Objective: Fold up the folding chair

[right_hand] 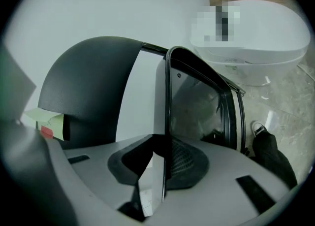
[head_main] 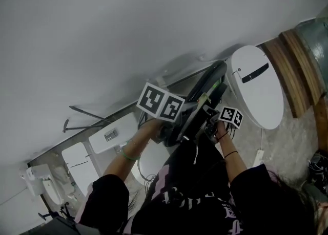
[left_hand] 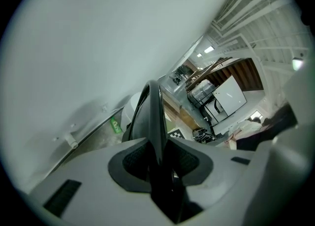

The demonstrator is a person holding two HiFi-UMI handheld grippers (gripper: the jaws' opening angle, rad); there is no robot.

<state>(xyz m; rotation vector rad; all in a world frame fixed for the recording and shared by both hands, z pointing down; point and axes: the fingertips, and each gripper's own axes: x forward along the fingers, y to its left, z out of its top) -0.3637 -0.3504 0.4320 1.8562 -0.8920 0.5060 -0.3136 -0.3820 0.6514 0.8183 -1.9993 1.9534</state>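
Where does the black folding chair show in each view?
Head view: black folding chair at centre.
Left gripper view: centre, thin edge clamped by left gripper.
Right gripper view: centre-left, frame clamped by right gripper.
Landmark: white oval panel, right in head view, upper right in right gripper view; unclear in left.

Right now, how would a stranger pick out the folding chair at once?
Follow the pale wall to the white oval panel standing by it. Just left of that, a person holds the folding chair up. It is the only black piece among white ones.
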